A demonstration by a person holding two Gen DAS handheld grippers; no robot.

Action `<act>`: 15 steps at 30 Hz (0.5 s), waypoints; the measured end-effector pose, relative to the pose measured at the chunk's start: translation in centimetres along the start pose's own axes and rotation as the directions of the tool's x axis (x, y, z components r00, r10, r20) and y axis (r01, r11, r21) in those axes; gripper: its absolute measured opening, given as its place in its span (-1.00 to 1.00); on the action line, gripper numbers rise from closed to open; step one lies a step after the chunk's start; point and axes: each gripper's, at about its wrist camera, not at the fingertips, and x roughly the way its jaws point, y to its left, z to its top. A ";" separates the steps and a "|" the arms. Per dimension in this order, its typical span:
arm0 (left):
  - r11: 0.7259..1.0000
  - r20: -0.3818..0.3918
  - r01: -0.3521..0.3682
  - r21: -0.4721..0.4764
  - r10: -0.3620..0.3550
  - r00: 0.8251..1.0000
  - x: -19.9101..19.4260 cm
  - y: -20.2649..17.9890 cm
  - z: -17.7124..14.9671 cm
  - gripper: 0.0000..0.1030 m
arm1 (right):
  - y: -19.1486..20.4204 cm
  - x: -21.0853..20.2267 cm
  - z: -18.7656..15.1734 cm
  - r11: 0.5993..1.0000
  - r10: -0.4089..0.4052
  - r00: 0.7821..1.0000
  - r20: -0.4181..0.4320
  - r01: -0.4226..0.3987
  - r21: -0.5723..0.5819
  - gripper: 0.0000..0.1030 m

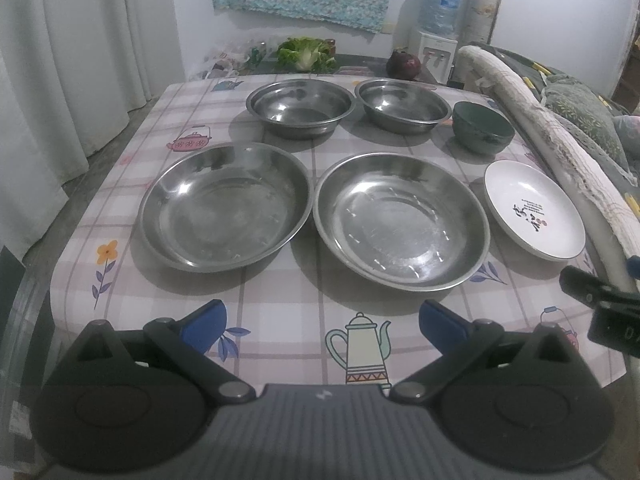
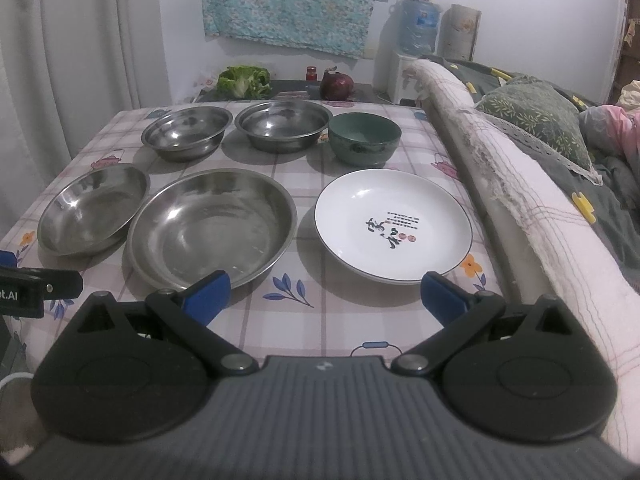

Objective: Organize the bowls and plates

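Note:
On the checked tablecloth [image 1: 304,304] two steel plates lie in the near row, one at left [image 1: 226,206] and one in the middle [image 1: 402,220], with a white plate [image 1: 534,210] bearing black characters at right. Behind them stand two steel bowls [image 1: 300,106] [image 1: 402,104] and a dark green bowl [image 1: 482,126]. My left gripper [image 1: 322,326] hangs open over the near edge, short of the steel plates. My right gripper [image 2: 324,300] is open too, with the white plate [image 2: 394,222] just ahead and the middle steel plate [image 2: 214,226] near its left finger. Both hold nothing.
A padded bed rail [image 2: 520,208] with pillows runs along the table's right side. Behind the table lie a lettuce [image 2: 244,80], a red cabbage [image 2: 338,86] and a water dispenser [image 1: 438,36]. Curtains [image 1: 60,80] hang at left. The other gripper's body [image 1: 600,308] shows at the right edge.

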 end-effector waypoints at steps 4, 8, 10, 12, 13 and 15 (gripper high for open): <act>1.000 -0.003 0.001 -0.005 -0.001 1.000 0.0 0.2 -0.1 1.00 | 0.1 0.0 0.0 1.000 0.001 1.000 -0.001 -0.001 0.001 0.98; 1.000 -0.007 0.001 -0.011 -0.001 1.000 0.0 0.5 -0.3 1.00 | 0.3 -0.1 0.0 1.000 0.002 1.000 -0.001 -0.002 -0.001 0.98; 1.000 -0.007 0.001 -0.011 -0.001 1.000 0.0 0.5 -0.3 1.00 | 0.3 0.0 -0.1 1.000 0.003 1.000 -0.002 -0.003 -0.001 0.98; 1.000 -0.009 0.001 -0.011 -0.001 1.000 0.0 0.5 -0.3 1.00 | 0.3 0.0 -0.1 1.000 0.003 1.000 -0.002 -0.003 -0.001 0.98; 1.000 -0.009 0.000 -0.012 0.000 1.000 0.0 0.6 -0.3 1.00 | 0.3 0.0 -0.1 1.000 0.003 1.000 -0.003 -0.003 -0.001 0.98; 1.000 -0.010 0.000 -0.012 0.000 1.000 0.0 0.6 -0.3 1.00 | 0.4 0.0 -0.1 1.000 0.005 1.000 -0.003 -0.005 0.000 0.98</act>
